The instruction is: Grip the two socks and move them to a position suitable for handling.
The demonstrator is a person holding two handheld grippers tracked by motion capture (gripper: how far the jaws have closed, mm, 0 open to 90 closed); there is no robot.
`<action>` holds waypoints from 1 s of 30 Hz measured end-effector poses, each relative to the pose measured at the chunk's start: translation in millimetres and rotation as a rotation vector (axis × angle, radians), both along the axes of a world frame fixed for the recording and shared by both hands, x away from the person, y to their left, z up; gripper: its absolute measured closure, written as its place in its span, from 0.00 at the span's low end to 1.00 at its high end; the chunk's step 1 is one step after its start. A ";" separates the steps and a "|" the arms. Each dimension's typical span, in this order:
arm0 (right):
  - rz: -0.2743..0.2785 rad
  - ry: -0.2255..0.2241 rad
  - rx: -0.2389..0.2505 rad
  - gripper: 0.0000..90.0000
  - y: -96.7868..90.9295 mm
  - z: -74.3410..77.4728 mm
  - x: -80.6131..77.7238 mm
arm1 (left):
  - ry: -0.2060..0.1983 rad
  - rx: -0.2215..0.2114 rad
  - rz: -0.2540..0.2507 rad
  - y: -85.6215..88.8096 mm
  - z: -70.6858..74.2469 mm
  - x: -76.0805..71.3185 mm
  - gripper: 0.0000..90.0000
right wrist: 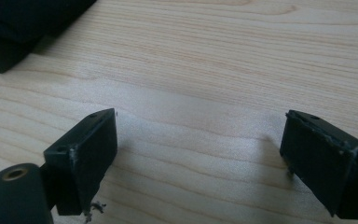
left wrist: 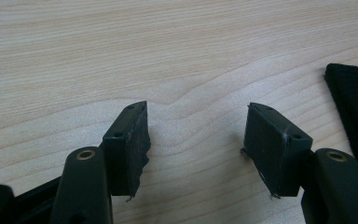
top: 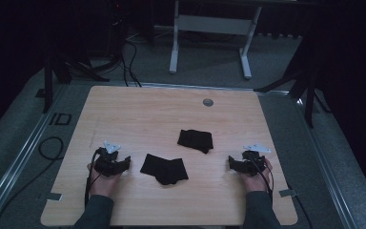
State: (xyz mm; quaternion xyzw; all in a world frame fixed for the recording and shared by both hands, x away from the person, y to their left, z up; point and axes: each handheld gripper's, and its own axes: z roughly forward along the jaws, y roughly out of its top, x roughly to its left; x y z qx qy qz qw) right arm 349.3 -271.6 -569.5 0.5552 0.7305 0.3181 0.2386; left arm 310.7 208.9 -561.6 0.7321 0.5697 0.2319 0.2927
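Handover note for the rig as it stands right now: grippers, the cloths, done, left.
Left hand-held gripper: open, nothing between the jaws, resting low at the table's near left, pointing toward the nearer black cloth.
Right hand-held gripper: open, nothing held, at the near right, also pointing inward.
Things: the nearer black cloth lies crumpled between the two grippers, closer to the left one. The farther black cloth sits beyond it, toward the right, apart from the first.
Done: nothing visible; both cloths untouched.
Left: probably grasp the nearer cloth first; the left gripper has the shorter reach.
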 end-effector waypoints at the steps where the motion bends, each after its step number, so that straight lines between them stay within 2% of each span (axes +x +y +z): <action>1: 0.000 0.000 0.000 0.15 0.0 0.0 0.0 | 0.000 0.000 0.000 0.0 0.0 0.0 0.45; 13: -0.013 -0.004 0.001 0.16 1.9 0.1 -1.4 | 0.004 -0.001 0.002 -0.4 0.5 0.5 0.45; 19: 0.013 0.027 -0.009 0.15 6.4 2.6 -3.3 | 0.006 0.000 0.000 -0.3 0.7 0.7 0.45; 27: 0.033 0.049 -0.017 0.20 8.9 5.5 -4.6 | 0.008 0.000 -0.002 -0.3 0.9 0.5 0.45; 30: 0.043 0.055 -0.021 0.26 10.8 7.3 -5.7 | 0.009 0.000 -0.002 -0.6 1.0 0.4 0.45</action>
